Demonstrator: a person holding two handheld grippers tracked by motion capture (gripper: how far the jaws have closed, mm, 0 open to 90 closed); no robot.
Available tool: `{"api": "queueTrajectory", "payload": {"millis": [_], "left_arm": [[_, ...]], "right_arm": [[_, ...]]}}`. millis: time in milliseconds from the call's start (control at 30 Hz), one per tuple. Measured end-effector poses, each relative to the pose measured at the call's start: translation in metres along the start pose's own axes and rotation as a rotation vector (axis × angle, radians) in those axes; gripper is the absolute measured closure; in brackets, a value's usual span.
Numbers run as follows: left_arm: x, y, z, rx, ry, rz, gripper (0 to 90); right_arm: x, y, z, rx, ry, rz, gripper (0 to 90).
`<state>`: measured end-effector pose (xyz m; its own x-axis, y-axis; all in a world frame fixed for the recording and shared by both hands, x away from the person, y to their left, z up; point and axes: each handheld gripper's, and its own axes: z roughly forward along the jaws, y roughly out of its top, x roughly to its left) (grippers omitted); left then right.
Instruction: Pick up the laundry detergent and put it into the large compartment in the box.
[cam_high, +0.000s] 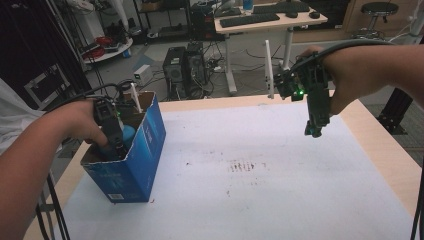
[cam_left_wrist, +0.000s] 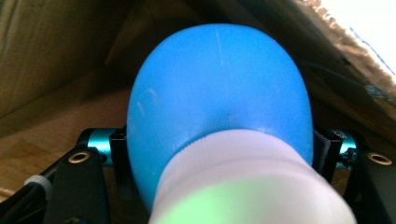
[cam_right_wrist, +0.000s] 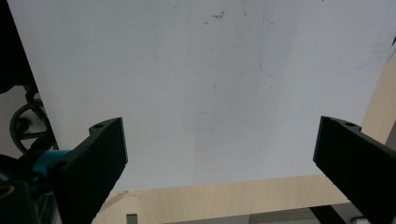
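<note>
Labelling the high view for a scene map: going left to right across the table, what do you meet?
Left claw inside the blue cardboard box → dark marks on the white table cover → right claw held above the table.

My left gripper (cam_high: 118, 145) sinks into the blue box (cam_high: 145, 155) at frame left, its tips hidden, the blue bulb (cam_left_wrist: 219, 88) cut off below.

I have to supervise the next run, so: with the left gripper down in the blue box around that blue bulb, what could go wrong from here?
The blue bulb is round and smooth between the left gripper jaws, so it may slip or roll free. The blue cardboard box stands near the table edge; the gripper could catch its wall and tip it.
</note>
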<state>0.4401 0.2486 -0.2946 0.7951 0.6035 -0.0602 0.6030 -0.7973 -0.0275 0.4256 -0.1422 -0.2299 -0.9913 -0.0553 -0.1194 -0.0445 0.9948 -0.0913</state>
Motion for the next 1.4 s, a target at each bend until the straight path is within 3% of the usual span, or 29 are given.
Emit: {"api": "queueTrajectory", "payload": {"millis": [400,633,800,1067,1133,1400], "left_arm": [[-0.003,-0.005,-0.015,-0.004,0.027,0.008,27.5],[-0.006,-0.008,-0.025,-0.014,0.060,0.000,20.3],[-0.010,-0.010,-0.039,-0.022,0.068,0.004,20.2],[-0.020,-0.011,-0.058,-0.046,0.065,0.016,15.8],[-0.024,-0.010,-0.062,-0.053,0.078,0.009,10.1],[-0.043,0.000,-0.081,-0.080,0.089,0.060,5.9]], "right_arm": [[0.002,-0.001,-0.001,0.002,-0.005,-0.001,1.9],[0.003,-0.002,-0.002,0.001,-0.008,0.003,1.9],[0.003,-0.003,-0.003,-0.009,-0.011,-0.002,1.9],[0.003,-0.004,-0.003,-0.012,-0.013,-0.002,1.9],[0.003,-0.004,-0.003,-0.015,-0.012,-0.004,1.9],[0.002,-0.006,0.001,-0.019,-0.004,0.001,1.9]]}}
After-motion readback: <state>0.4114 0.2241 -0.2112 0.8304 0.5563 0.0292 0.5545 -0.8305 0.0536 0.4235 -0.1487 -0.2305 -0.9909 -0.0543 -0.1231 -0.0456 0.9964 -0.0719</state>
